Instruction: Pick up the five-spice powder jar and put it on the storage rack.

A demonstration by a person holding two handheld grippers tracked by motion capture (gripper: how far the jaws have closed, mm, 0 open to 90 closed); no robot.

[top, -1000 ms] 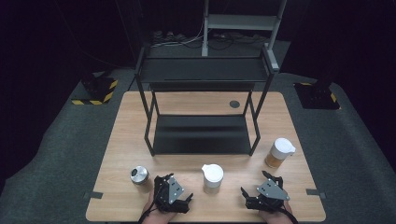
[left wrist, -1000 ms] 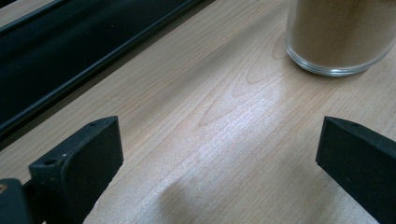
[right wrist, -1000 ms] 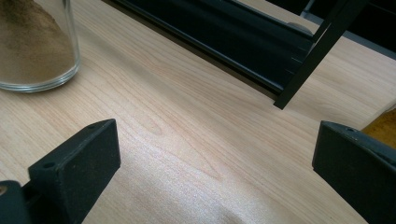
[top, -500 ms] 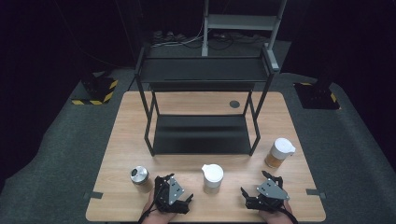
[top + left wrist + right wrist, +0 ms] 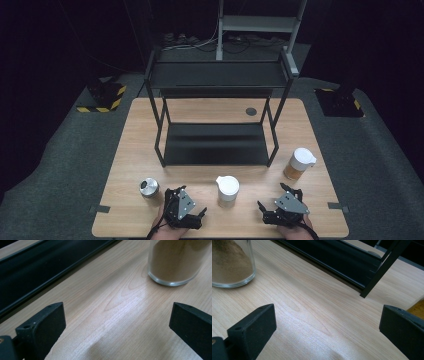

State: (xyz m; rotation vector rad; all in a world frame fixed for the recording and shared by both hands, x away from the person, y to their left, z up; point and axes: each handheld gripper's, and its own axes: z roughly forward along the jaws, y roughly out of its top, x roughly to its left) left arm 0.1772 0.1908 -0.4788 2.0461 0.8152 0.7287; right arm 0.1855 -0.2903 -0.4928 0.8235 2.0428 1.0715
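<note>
Both grippers rest low at the table's front edge, held by a person's hands. My left gripper (image 5: 176, 196) (image 5: 117, 326) is open, its jaws wide apart over bare wood. A white-lidded glass jar of brown powder (image 5: 227, 189) (image 5: 175, 263) stands just ahead and to its right. My right gripper (image 5: 281, 199) (image 5: 327, 327) is open too, with nothing between the jaws. That same jar (image 5: 231, 265) sits ahead of it to the left. A taller white-lidded jar with amber contents (image 5: 299, 163) (image 5: 417, 310) stands to its right.
A black two-level shelf rack (image 5: 218, 144) stands mid-table; its base plate (image 5: 37, 270) (image 5: 332, 255) and one leg (image 5: 384, 267) lie ahead of the jaws. A small silver-lidded jar (image 5: 149, 187) sits left of the left gripper. The wooden table (image 5: 135, 130) ends in dark floor.
</note>
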